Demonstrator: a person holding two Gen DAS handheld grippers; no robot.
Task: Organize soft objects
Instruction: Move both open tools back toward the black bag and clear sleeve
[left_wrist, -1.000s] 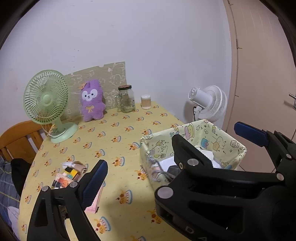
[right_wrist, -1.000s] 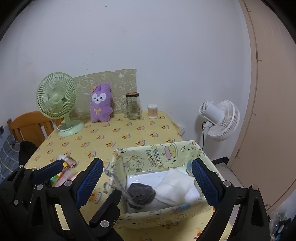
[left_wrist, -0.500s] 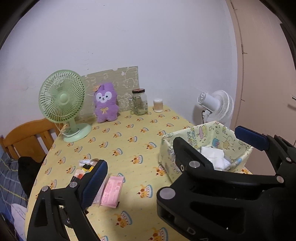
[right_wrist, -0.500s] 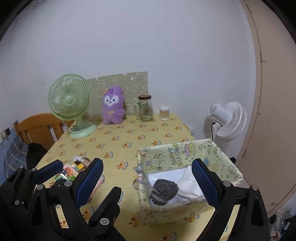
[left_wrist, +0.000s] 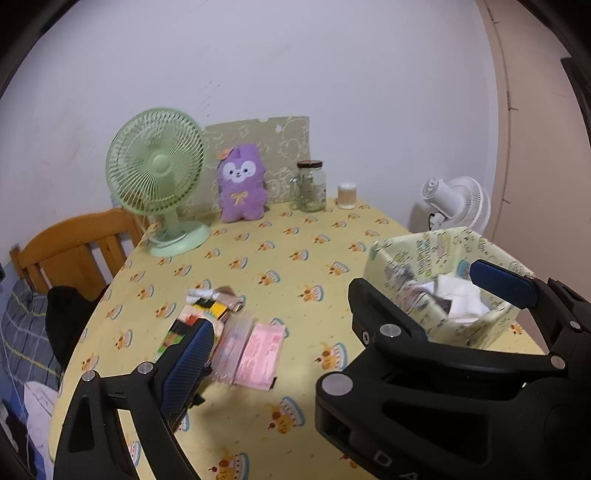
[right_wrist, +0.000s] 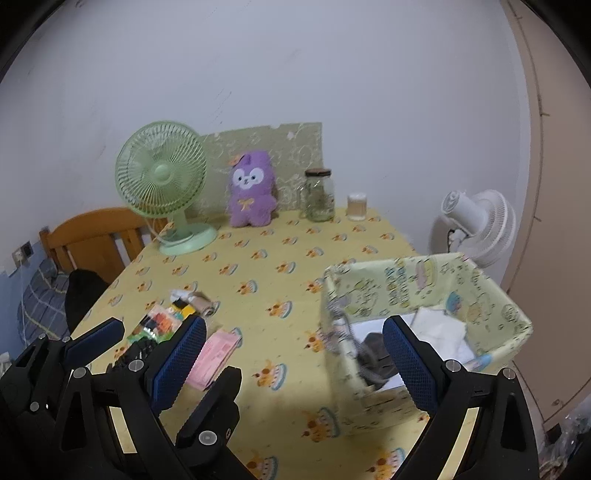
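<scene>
A yellow-green patterned fabric basket (left_wrist: 495, 321) (right_wrist: 402, 280) stands at the table's right edge, with white cloth (right_wrist: 439, 328) and a grey item (right_wrist: 373, 343) inside. A pink packet (left_wrist: 260, 349) (right_wrist: 214, 350) and a pile of small colourful items (left_wrist: 205, 314) (right_wrist: 162, 321) lie at the left. A purple plush toy (left_wrist: 242, 184) (right_wrist: 253, 190) leans at the back wall. My left gripper (left_wrist: 343, 321) is open and empty above the table. My right gripper (right_wrist: 291, 354) is open and empty, its right finger over the basket.
A green desk fan (left_wrist: 159, 177), a glass jar (left_wrist: 310, 186) and a small cup (left_wrist: 347, 195) stand at the back of the yellow tablecloth (left_wrist: 295, 266). A wooden chair (left_wrist: 74, 247) is at left, a white fan (left_wrist: 458, 203) beyond the right edge.
Both grippers have pulled back and shifted left from the basket. The basket now sits further right in both views, and the pink packet and pile have come into fuller view.
</scene>
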